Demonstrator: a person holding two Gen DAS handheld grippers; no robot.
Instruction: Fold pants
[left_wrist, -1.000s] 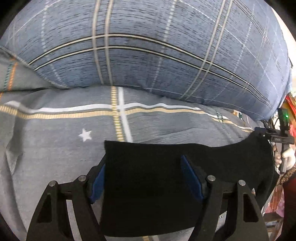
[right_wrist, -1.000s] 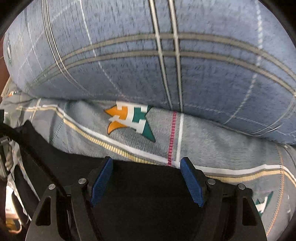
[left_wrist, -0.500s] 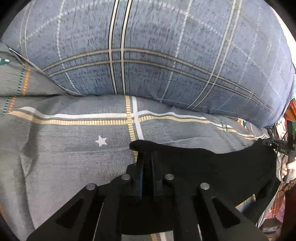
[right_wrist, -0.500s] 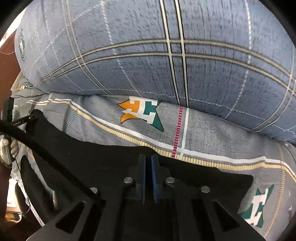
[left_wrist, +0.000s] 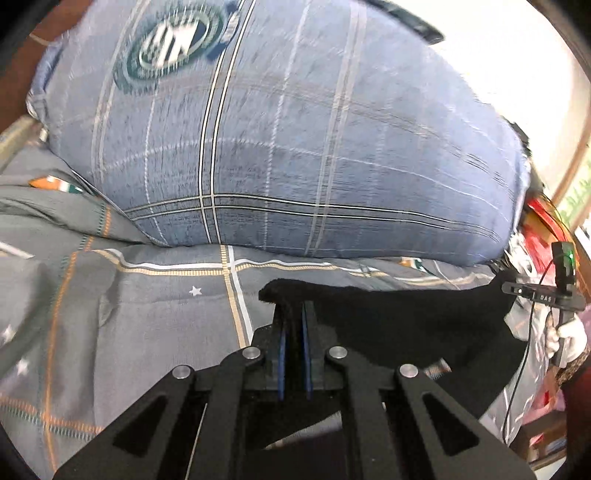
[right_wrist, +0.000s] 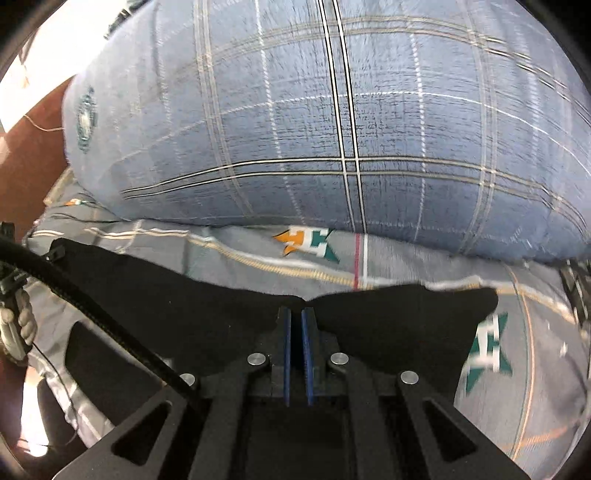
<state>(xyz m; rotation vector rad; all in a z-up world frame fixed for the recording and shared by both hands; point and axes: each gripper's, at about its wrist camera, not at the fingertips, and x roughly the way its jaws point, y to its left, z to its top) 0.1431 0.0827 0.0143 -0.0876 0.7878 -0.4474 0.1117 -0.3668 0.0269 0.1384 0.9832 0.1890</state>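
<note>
The black pants (left_wrist: 399, 317) hang stretched between my two grippers above a grey patterned bed sheet (left_wrist: 140, 306). My left gripper (left_wrist: 294, 314) is shut on the pants' left corner, its blue pads pinching the cloth edge. In the right wrist view my right gripper (right_wrist: 296, 317) is shut on the pants (right_wrist: 391, 325) near their upper edge; the cloth spreads left and right of the jaws and sags between. The other gripper and a gloved hand (left_wrist: 565, 332) show at the right edge of the left wrist view.
A big blue plaid pillow (left_wrist: 295, 147) lies just beyond the pants and fills the upper half of both views (right_wrist: 332, 129). The sheet (right_wrist: 517, 387) extends right. A black cable (right_wrist: 92, 302) crosses the left of the right wrist view. Clutter (left_wrist: 535, 221) sits off the bed's right edge.
Both grippers went from open around the pants' edge to shut on it, then lifted the cloth up off the sheet; the view has tilted up toward the pillow.
</note>
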